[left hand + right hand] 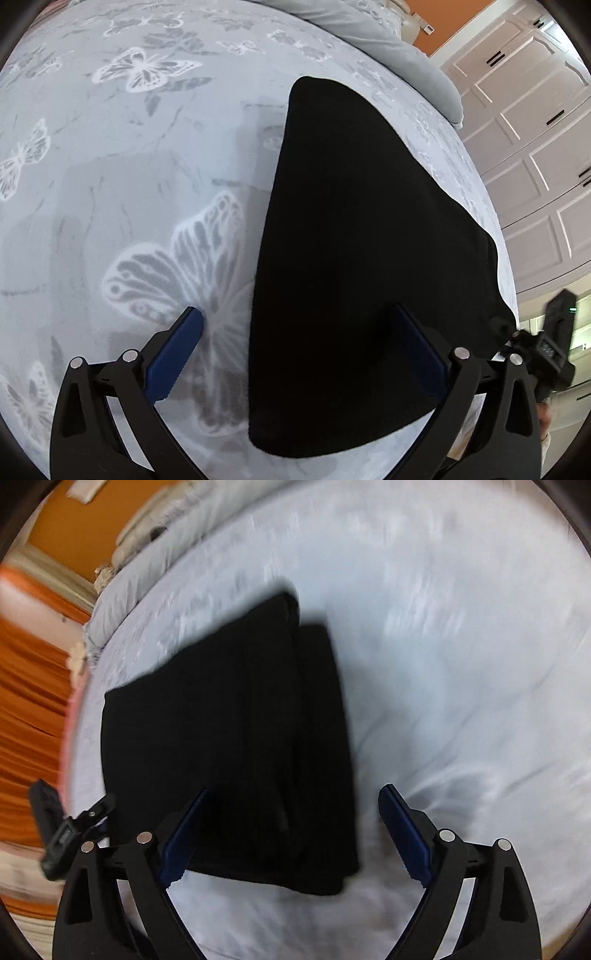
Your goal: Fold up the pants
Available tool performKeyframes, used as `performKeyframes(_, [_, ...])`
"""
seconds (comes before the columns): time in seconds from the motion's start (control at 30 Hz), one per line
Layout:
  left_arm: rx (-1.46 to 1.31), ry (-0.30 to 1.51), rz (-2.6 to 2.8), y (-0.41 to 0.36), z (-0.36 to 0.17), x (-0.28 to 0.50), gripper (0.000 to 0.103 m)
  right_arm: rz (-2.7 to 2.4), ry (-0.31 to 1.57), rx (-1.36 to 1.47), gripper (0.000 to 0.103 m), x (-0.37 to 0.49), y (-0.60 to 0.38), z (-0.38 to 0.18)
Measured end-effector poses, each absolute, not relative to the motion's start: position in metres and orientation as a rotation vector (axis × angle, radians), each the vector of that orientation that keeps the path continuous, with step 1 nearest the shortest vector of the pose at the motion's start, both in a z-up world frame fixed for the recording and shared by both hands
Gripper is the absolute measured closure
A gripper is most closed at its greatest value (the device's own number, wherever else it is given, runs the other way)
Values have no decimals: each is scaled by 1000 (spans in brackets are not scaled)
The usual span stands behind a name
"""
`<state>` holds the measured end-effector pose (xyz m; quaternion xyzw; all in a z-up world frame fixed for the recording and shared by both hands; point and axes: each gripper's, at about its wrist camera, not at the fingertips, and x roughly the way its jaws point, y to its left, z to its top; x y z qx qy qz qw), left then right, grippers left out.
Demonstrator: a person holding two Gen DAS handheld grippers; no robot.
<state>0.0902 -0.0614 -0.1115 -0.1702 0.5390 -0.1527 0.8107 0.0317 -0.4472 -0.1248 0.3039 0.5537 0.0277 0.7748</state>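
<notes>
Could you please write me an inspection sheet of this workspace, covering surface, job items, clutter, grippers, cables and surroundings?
Surface: bedspread, pale blue-grey with a white butterfly print.
Job's things: black pants lying folded on the bedspread; layered edges show in the right wrist view.
Clutter: grey pillow at the far edge.
Grippers: left gripper open, holding nothing; right gripper open, holding nothing.
Cables: nothing seen.
Surroundings: white panelled wardrobe doors, orange wall, orange curtain.
</notes>
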Motion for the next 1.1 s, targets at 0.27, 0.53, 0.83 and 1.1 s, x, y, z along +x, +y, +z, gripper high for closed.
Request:
performKeyframes(0.27, [-377, 1102, -501, -49, -76, 93, 78, 243, 1003, 630, 70, 34, -408, -60])
performKeyframes(0.53, [-218, 1097, -380, 22, -57, 42, 64, 302, 1217, 492, 52, 15, -341, -97])
performKeyframes(0.83, [-93, 872, -317, 11, -13, 27, 32, 129, 942, 430, 23, 34, -351, -35])
performKeyframes(1.1, [-65, 882, -262, -36, -33, 92, 30, 63, 1103, 232, 93, 105, -299, -76])
